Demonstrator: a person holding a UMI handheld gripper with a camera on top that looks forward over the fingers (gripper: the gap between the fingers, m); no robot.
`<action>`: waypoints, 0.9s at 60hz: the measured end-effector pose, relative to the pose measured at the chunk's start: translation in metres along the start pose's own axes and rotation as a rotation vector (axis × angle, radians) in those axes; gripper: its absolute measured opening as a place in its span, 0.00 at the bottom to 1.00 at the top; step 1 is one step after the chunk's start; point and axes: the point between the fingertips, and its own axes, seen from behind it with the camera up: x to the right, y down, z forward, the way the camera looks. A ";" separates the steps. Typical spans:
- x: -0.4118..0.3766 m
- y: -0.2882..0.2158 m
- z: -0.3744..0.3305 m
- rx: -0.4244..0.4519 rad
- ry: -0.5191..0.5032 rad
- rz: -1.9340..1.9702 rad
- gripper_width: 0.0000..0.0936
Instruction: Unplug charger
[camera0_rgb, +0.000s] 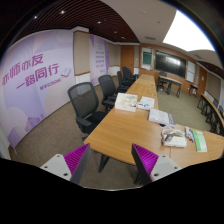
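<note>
Gripper (108, 160) fingers are held spread, pinching nothing, short of the long wooden table (125, 130). No charger is discerned; a mistaken target is risked.

Cannot pick out the charger for certain: too small to tell among the things lying beyond the fingers (77, 157). Nearest candidates: a small heap of pale flat items (175, 138) on the desk (120, 135), ahead and to the right of the right finger; more of the same farther along the desk. None clearly a plug or a cable. Held over the near end of the desk, the gripper (110, 156) looks along the desk's length. Fingers spread wide apart, magenta pads facing each other, gripping nothing, only bare desk top and floor showing in the gap.
</note>
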 end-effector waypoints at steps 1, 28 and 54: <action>0.000 0.001 0.000 -0.004 -0.001 0.002 0.91; 0.189 0.116 0.114 -0.128 0.157 0.098 0.92; 0.412 0.087 0.303 0.066 0.329 0.198 0.91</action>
